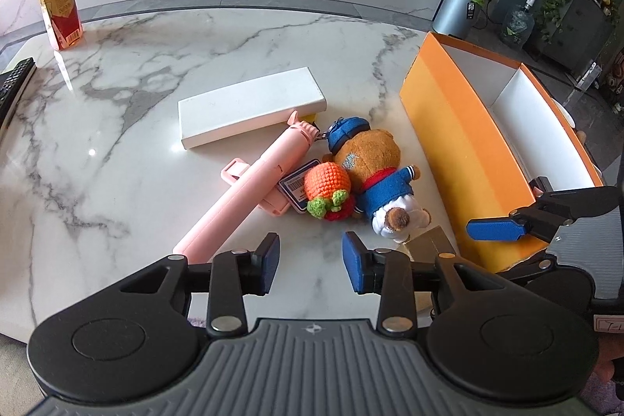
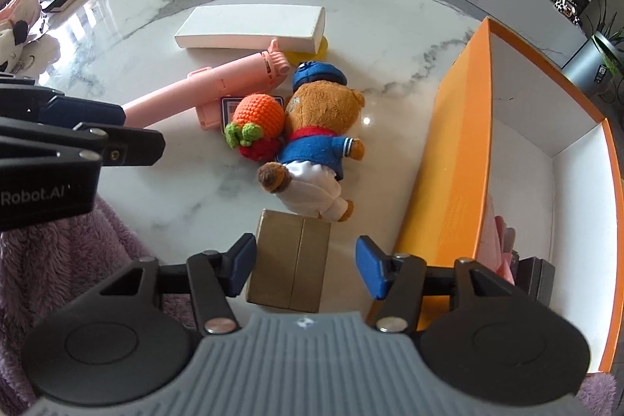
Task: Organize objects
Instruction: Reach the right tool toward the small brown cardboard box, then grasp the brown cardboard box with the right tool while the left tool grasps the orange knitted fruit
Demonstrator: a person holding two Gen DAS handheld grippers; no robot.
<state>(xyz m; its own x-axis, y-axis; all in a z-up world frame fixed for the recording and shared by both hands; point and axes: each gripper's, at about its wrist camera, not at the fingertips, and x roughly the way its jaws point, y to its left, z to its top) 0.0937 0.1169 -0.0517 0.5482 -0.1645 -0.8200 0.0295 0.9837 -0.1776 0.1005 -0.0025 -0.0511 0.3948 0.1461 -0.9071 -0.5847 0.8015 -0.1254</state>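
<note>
Two tongs over marble table (image 1: 156, 73), both parted, nothing gripped. Left gripper (image 1: 311, 263): bare marble between pads; pink stick (image 1: 241, 190) just ahead-left, partly covering barcode card (image 1: 294, 188), print unreadable. Right gripper (image 2: 306, 266): brass-coloured box (image 2: 290, 260) between jaws, untouched by right pad, near end cut off. Plush bear (image 2: 316, 139) and crochet orange (image 2: 257, 115) just ahead; orange tray (image 2: 460, 158) right, contents half hidden. "Robot.AI" legible on left tool.
</note>
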